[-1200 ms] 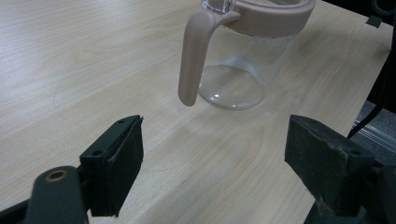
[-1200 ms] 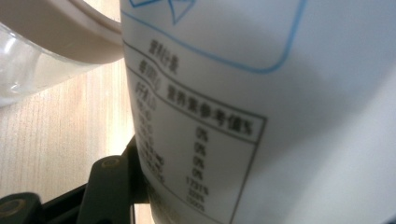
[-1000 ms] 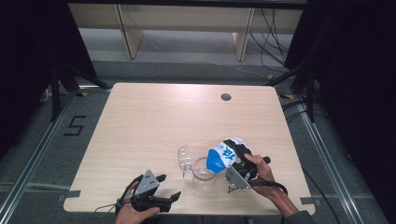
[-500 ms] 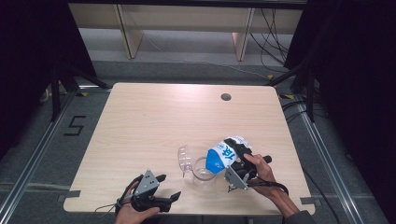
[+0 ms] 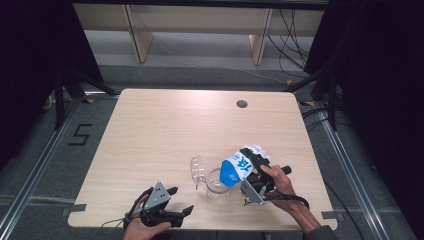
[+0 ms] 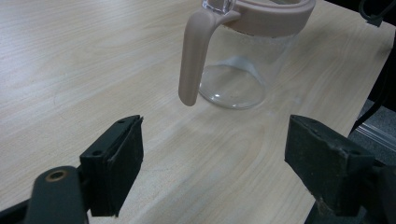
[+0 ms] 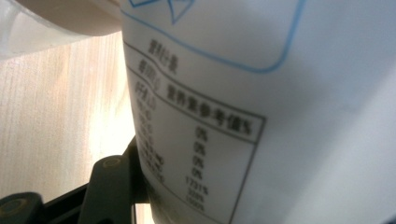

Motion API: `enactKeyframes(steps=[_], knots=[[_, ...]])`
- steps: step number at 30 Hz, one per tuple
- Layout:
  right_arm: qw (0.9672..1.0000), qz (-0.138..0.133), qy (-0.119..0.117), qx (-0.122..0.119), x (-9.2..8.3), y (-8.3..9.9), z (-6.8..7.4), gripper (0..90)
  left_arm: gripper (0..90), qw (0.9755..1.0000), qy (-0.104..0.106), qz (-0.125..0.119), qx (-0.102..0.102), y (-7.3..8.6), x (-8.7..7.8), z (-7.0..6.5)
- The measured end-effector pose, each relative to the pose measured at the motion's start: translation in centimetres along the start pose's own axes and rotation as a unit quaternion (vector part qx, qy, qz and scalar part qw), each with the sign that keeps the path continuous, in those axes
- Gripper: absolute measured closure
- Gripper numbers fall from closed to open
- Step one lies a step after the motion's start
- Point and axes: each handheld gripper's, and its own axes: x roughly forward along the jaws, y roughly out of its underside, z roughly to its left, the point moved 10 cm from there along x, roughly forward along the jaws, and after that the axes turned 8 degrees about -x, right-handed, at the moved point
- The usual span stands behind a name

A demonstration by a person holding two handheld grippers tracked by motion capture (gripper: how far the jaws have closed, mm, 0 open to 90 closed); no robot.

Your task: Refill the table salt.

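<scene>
Our left gripper (image 6: 212,163) has its fingers (image 6: 114,165) spread wide with nothing between them, and in the left gripper view they frame bare wood at the bottom of the frame, with the clear jug (image 6: 243,60) standing just beyond them at the top centre. We see its pinkish handle (image 6: 194,56) hanging down the near side and a pinkish rim band; the top of the jug is cut off by the frame's upper edge. In the high view the left gripper (image 5: 167,207) lies low at the lower left of the table (image 5: 165,130), a hand (image 5: 142,227) behind it, apart from the jug (image 5: 217,185). At the lower right of that view, the right gripper (image 5: 255,175) is clamped on a white and blue bag (image 5: 242,165), tilted with its lower end over the jug's mouth. Large blue characters show on the bag, too small for us to read. The right gripper view presses close against the bag (image 7: 261,107): we make out a blue outline and a blurred black table of characters with the figures 0%, 0%, 0% and what may be 1731%. One black jaw shows at the lower left there; the other is hidden behind the bag. A clear lid-like piece (image 5: 197,170) lies just left of the jug, its form hard to make out. A dark round hole (image 5: 242,104) sits in the table at the upper right.
</scene>
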Motion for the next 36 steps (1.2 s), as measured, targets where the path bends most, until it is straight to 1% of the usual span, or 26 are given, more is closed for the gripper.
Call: enactKeyframes(steps=[2, 4, 5, 6, 7, 8, 9, 11, 12, 13, 14, 17, 19, 21, 22, 23, 24, 25, 26, 27, 29, 30, 31, 32, 34, 36], knots=[[0.9999, 0.002, -0.011, -0.004, 0.0, 0.0, 0.2, 43.7, 19.2, 1.0, 0.0, 0.0, 0.0, 0.0, 0.0, 0.0], [0.9997, -0.001, -0.005, -0.024, 0.1, -0.1, 0.0, 43.9, 19.2, 1.0, 0.0, 0.0, 0.0, 0.0, 0.0, 0.0], [0.9993, 0.006, -0.005, -0.035, 0.0, -0.1, -0.2, 44.0, 19.1, 1.0, -0.001, 0.0, -0.001, 0.0, 0.0, 0.0], [0.9992, 0.004, -0.004, -0.039, 0.0, -0.1, -0.2, 44.0, 18.9, 1.0, -0.002, 0.0, -0.004, 0.0, 0.0, 0.0], [0.9997, 0.0, -0.008, -0.021, 0.1, -0.2, 0.1, 44.0, 18.9, 1.0, -0.003, -0.001, -0.005, 0.0, 0.0, 0.1], [0.9997, -0.001, -0.007, -0.022, 0.1, -0.2, 0.1, 44.1, 18.9, 0.9999, -0.003, -0.001, -0.011, 0.0, 0.0, 0.0], [0.9994, -0.003, 0.0, -0.034, 0.1, -0.2, -0.1, 44.1, 18.9, 1.0, -0.002, -0.001, -0.002, 0.0, 0.0, 0.0], [0.9996, 0.006, 0.002, -0.029, 0.0, -0.1, -0.1, 44.1, 18.9, 1.0, -0.001, 0.0, -0.002, 0.0, 0.0, 0.0], [0.9993, 0.001, 0.001, -0.038, 0.1, -0.2, -0.3, 44.1, 18.9, 1.0, 0.0, 0.0, 0.001, 0.0, 0.0, 0.0], [0.9997, 0.006, 0.001, -0.024, 0.0, -0.1, -0.1, 44.3, 18.9, 1.0, 0.0, 0.0, 0.001, 0.0, 0.0, 0.0], [0.9997, 0.004, 0.002, -0.026, 0.0, -0.1, -0.1, 44.3, 18.9, 1.0, -0.002, 0.0, -0.003, 0.0, 0.0, 0.0], [0.9995, 0.006, 0.004, -0.03, 0.0, -0.1, -0.2, 44.3, 18.9, 1.0, -0.002, 0.0, -0.003, 0.0, 0.0, 0.0], [0.9991, 0.007, 0.005, -0.041, 0.0, -0.1, -0.3, 44.3, 18.9, 1.0, 0.0, 0.0, -0.001, 0.0, 0.0, 0.0], [0.9993, 0.01, 0.008, -0.035, 0.0, 0.0, -0.2, 44.3, 19.0, 1.0, 0.0, 0.0, 0.0, 0.0, 0.0, 0.0], [0.9992, 0.011, 0.007, -0.038, 0.0, 0.0, -0.3, 44.3, 18.9, 1.0, -0.002, 0.0, -0.003, 0.0, 0.0, 0.0], [0.9978, 0.005, 0.006, -0.066, 0.0, -0.2, -0.6, 44.3, 18.9, 1.0, -0.001, 0.0, -0.003, 0.0, 0.0, 0.0], [0.9975, 0.008, 0.011, -0.07, 0.0, -0.2, -0.6, 44.4, 18.9, 1.0, -0.002, 0.0, -0.003, 0.0, 0.0, 0.0], [0.9984, 0.008, 0.006, -0.056, 0.0, -0.1, -0.3, 44.5, 19.0, 1.0, -0.002, 0.0, -0.003, 0.0, 0.0, 0.0], [0.9986, 0.006, 0.006, -0.052, 0.0, -0.1, -0.3, 44.6, 19.0, 1.0, -0.002, 0.0, -0.003, 0.0, 0.0, 0.0], [0.9978, 0.006, 0.009, -0.066, 0.0, -0.2, -0.5, 44.5, 19.0, 1.0, 0.0, 0.0, 0.0, 0.0, 0.0, 0.0], [0.998, 0.01, 0.01, -0.062, -0.1, -0.2, -0.4, 44.5, 19.0, 1.0, 0.0, 0.0, 0.0, 0.0, 0.0, 0.0], [0.9965, 0.005, 0.016, -0.082, 0.0, -0.3, -0.9, 44.6, 19.0, 1.0, 0.0, 0.0, 0.0, 0.0, 0.0, 0.0], [0.9979, 0.01, 0.011, -0.063, -0.1, -0.1, -0.5, 44.7, 19.0, 1.0, -0.002, 0.0, -0.003, 0.0, 0.0, 0.0], [0.9979, 0.009, 0.011, -0.064, 0.0, -0.1, -0.5, 44.8, 19.0, 1.0, -0.002, 0.0, -0.002, 0.0, 0.0, 0.0], [0.997, 0.013, 0.012, -0.075, -0.1, -0.1, -0.7, 44.8, 19.0, 1.0, -0.002, 0.0, -0.003, 0.0, 0.0, 0.0], [0.9983, 0.014, 0.012, -0.055, -0.1, 0.1, -0.5, 44.8, 19.0, 1.0, -0.003, 0.001, -0.003, 0.0, 0.0, 0.1]])
